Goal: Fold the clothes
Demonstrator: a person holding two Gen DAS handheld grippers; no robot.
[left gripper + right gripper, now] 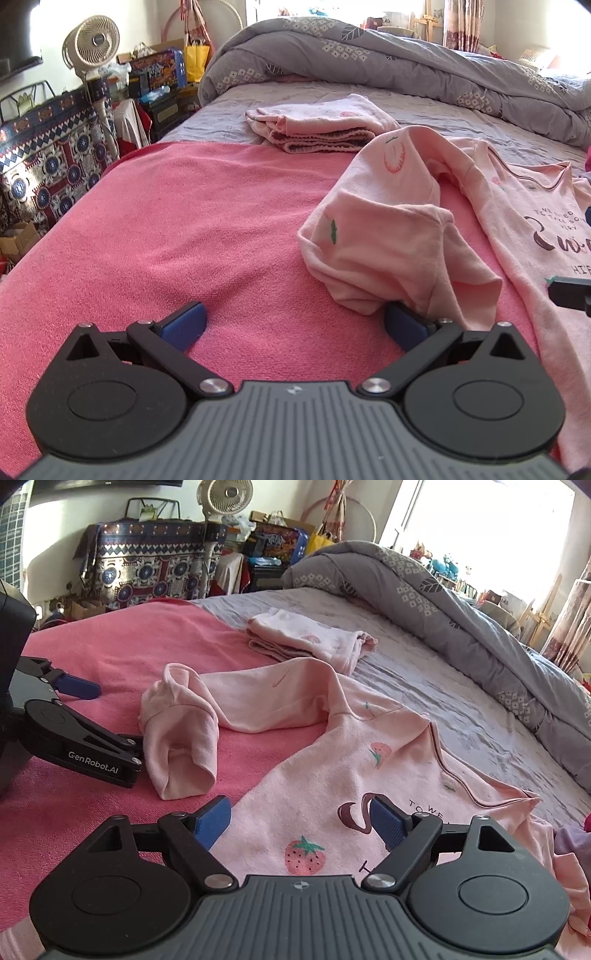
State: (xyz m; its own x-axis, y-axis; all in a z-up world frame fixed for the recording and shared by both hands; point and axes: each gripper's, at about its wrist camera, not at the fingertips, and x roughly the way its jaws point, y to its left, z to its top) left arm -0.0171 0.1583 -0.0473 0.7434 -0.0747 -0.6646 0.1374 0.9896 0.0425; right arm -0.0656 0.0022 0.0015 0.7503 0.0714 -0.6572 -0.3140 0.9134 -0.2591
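Note:
A pale pink long-sleeved shirt point(332, 760) with strawberry prints and dark lettering lies spread on a pink towel point(184, 221) over the bed. Its sleeve point(388, 240) is bunched and folded back on itself. The cuff end drapes over the right finger of my left gripper point(295, 326), whose jaws stand wide open low over the towel. The sleeve point(184, 738) and the left gripper point(110, 723) beside it also show in the right wrist view. My right gripper point(301, 821) hovers open over the shirt's printed chest, nothing between its pads. Its tip point(569, 291) shows at the left view's right edge.
A folded pink garment point(317, 125) lies farther back on the grey sheet point(424, 672). A rolled grey quilt point(369, 51) runs along the far side of the bed. A fan point(92, 40), a patterned covered cabinet point(48, 158) and boxes crowd the floor at the left.

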